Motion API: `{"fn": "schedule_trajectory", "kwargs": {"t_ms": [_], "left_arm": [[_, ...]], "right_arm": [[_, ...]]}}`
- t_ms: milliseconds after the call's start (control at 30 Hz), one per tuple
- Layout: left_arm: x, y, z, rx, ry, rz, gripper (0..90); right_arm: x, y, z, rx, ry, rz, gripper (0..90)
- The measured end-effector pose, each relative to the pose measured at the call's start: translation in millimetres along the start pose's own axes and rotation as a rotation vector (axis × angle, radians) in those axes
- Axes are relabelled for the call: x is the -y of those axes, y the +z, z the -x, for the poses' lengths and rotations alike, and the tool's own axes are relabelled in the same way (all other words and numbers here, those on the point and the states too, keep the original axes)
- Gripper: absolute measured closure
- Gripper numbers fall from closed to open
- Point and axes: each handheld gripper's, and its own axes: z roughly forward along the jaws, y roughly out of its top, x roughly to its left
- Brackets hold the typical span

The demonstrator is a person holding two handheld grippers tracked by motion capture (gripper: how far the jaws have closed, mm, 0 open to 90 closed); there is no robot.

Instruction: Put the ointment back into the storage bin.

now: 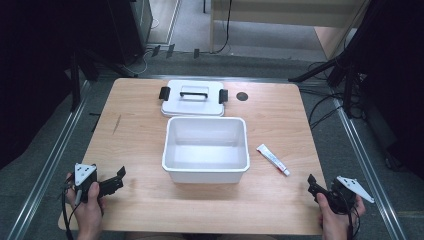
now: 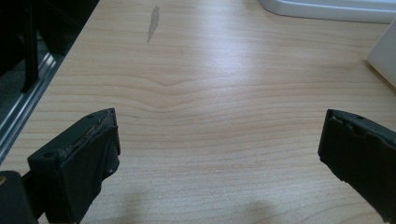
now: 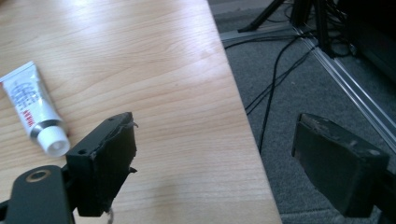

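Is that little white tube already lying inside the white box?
No, the white tube lies on the bare wooden table to the right of the open white box, apart from it, and the box's inside looks empty.

both tools (image 1: 118,181) (image 1: 313,186) apparently open, empty

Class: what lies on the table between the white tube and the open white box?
Nothing: in the high view, bare wood separates the tube from the box.
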Motion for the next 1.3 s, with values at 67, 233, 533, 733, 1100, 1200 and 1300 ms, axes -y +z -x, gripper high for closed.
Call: {"fn": "schedule_trajectory", "kwargs": {"t_ms": [67, 233, 533, 733, 1100, 1200, 1300], "left_arm": [[0.0, -0.2, 0.1, -0.001, 0.003, 0.0, 0.0], [0.4, -1.1, -1.5, 0.002, -0.012, 0.011, 0.0], [0.7, -1.4, -0.6, 0.009, -0.007, 0.015, 0.0], [0.6, -1.5, -0.7, 0.012, -0.005, 0.014, 0.0], [0.7, -1.2, -1.3, 0.022, -0.014, 0.013, 0.0], [0.7, -1.2, -1.3, 0.023, -0.014, 0.013, 0.0], [0.6, -1.1, -1.4, 0.022, -0.014, 0.011, 0.0]], "right_arm": [[0.7, -0.6, -3.8, 0.025, -0.044, 0.008, 17.0], [-1.8, -2.6, -13.3, -0.006, -0.149, -0.031, 22.5], [-33.0, -17.5, -19.3, -0.147, -0.226, -0.136, 41.6], [-53.7, -8.4, -45.8, -0.167, -0.425, -0.38, 40.5], [-73.2, 14.3, -79.0, -0.197, -0.611, -0.651, 40.8], [-77.1, 22.0, -89.1, -0.189, -0.662, -0.713, 40.0], [-81.9, 28.8, -98.0, -0.182, -0.689, -0.743, 39.1]]}}
